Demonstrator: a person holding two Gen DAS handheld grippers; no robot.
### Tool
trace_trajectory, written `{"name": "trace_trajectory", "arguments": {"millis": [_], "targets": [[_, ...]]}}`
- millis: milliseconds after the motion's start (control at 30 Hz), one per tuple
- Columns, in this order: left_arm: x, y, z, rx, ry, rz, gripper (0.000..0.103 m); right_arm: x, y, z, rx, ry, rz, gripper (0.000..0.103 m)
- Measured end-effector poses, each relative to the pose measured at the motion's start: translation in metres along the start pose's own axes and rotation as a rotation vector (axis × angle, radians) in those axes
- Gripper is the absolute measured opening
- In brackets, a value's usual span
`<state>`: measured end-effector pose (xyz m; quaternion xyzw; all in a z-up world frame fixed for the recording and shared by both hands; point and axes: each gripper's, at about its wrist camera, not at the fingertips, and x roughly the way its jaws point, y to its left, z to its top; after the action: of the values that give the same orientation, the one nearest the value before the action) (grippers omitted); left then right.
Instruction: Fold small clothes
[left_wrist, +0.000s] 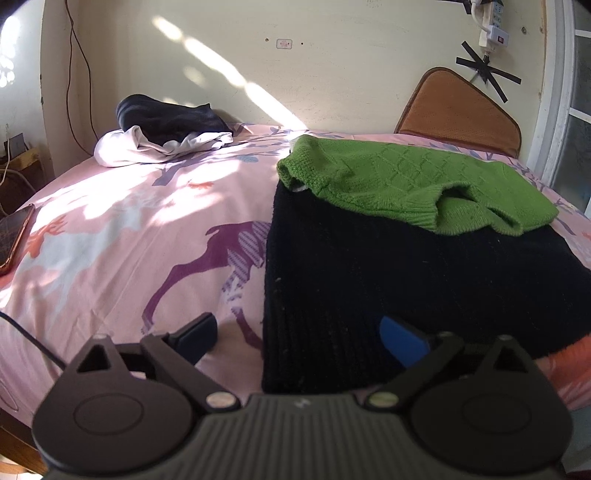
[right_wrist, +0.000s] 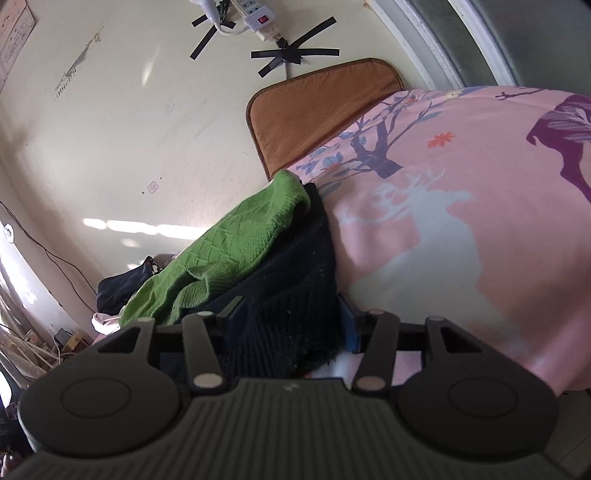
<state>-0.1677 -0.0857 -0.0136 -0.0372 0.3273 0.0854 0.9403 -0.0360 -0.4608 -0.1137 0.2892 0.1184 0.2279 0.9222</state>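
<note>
A black knit garment (left_wrist: 406, 266) lies flat on the pink bed sheet (left_wrist: 129, 240), and a green knit sweater (left_wrist: 406, 177) rests across its far end. My left gripper (left_wrist: 301, 339) is open wide at the garment's near left corner. One finger is over bare sheet, the blue-padded one is over the black knit, and neither presses on it. In the right wrist view the same black garment (right_wrist: 291, 295) bunches between the two fingers of my right gripper (right_wrist: 291, 321), filling the gap from pad to pad. The green sweater (right_wrist: 229, 251) lies on top, just beyond.
A white and dark heap of clothes (left_wrist: 166, 125) sits at the bed's far left by the wall. A phone (left_wrist: 14, 236) lies at the left edge. A brown cushion (left_wrist: 458, 110) leans on the wall at the far right, under a taped power strip (right_wrist: 258, 18).
</note>
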Motion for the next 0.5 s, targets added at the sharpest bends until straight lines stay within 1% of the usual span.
{"name": "trace_trajectory", "arguments": {"millis": [67,100,167,233,367,500], "targets": [[-0.0029,0.0010,-0.0032,0.000,-0.004,-0.006,0.102,0.0001,0.0006,-0.0013,-0.005,-0.009,-0.002,0.055],[-0.0028,0.0025,-0.0028,-0.005,-0.004,-0.012,0.103,0.0010,0.0014,-0.0008,-0.007,-0.009,-0.004,0.058],[-0.0019,0.0018,-0.0019,-0.005,-0.004,-0.009,0.103,0.0036,0.0015,0.0003,-0.003,-0.011,0.010,0.067],[-0.0013,0.0014,-0.0014,-0.003,-0.003,-0.006,0.103,0.0044,0.0038,-0.0010,-0.006,-0.017,0.012,0.072],[-0.0033,0.0048,-0.0038,-0.016,-0.012,-0.022,0.103,0.0044,0.0092,-0.0041,-0.055,-0.020,0.000,0.073],[-0.0040,0.0056,-0.0039,-0.019,-0.014,-0.026,0.103,0.0006,0.0061,-0.0055,-0.041,-0.018,0.019,0.073]]}}
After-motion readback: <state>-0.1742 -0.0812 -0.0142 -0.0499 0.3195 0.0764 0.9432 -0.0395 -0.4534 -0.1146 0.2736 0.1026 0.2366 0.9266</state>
